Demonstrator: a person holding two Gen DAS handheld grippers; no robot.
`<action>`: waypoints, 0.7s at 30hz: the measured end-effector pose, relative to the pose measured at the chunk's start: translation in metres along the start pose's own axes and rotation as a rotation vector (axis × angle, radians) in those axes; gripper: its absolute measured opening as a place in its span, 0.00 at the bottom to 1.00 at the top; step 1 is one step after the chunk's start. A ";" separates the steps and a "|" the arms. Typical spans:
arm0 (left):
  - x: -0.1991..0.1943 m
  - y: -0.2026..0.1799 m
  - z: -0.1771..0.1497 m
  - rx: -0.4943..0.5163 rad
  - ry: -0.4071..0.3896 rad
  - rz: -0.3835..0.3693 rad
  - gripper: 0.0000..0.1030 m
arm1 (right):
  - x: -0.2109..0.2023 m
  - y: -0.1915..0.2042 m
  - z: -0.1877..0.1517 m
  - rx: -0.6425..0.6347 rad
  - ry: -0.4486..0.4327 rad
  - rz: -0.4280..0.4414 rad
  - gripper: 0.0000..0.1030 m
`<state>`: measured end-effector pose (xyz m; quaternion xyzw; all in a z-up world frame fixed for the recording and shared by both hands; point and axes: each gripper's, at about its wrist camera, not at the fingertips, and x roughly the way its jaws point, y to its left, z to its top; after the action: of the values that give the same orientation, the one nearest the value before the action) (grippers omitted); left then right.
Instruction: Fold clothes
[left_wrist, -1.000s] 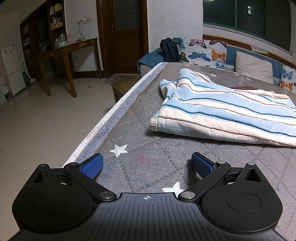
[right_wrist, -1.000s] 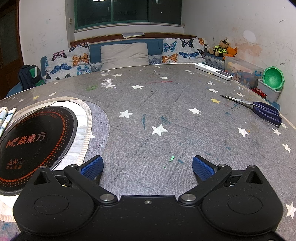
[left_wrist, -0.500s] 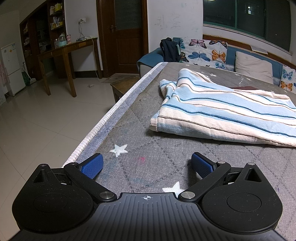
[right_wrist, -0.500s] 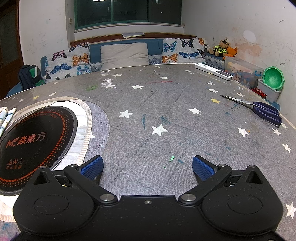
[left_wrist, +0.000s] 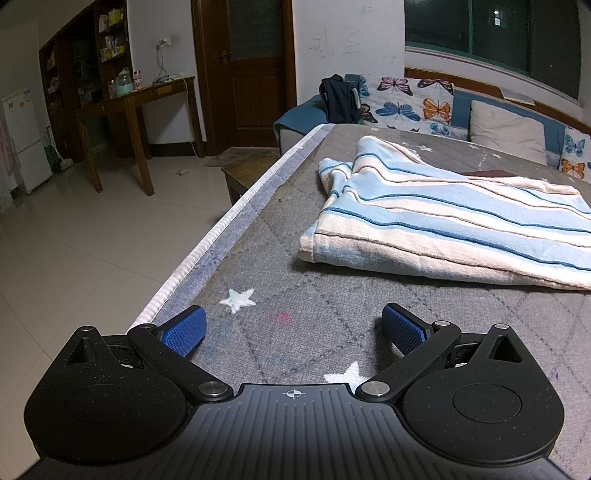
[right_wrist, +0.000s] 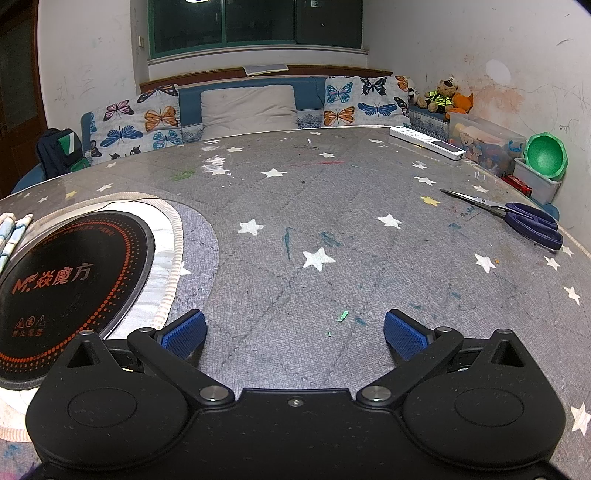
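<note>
Striped cloth (left_wrist: 443, 229) hasn't shifted since a second ago (nothing has); I've both the left gripper (left_wrist: 293, 330) and right gripper (right_wrist: 293, 332) spread wide, empty, folding unstarted.

White scribbled walls (right_wrist: 461, 33), dark windows (right_wrist: 255, 22), brown door (left_wrist: 251, 66), pale tiled floor (left_wrist: 74, 240), wooden desk (left_wrist: 129, 103), white fridge (left_wrist: 22, 140), butterfly cushions (right_wrist: 351, 99) along blue bench (right_wrist: 306, 88).
</note>
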<state>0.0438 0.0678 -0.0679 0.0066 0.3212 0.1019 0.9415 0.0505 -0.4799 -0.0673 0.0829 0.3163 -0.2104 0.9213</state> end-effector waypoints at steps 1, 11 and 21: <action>0.000 -0.001 0.000 0.005 -0.002 0.003 1.00 | 0.000 0.000 0.000 0.000 0.000 0.000 1.00; -0.002 -0.007 0.000 0.047 -0.019 0.024 0.99 | 0.000 0.000 0.000 0.000 0.000 0.000 1.00; -0.005 -0.014 0.001 0.089 -0.026 0.040 0.99 | 0.000 0.000 0.000 0.000 0.001 0.000 1.00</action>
<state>0.0434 0.0532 -0.0650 0.0562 0.3131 0.1064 0.9421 0.0506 -0.4801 -0.0673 0.0831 0.3165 -0.2104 0.9212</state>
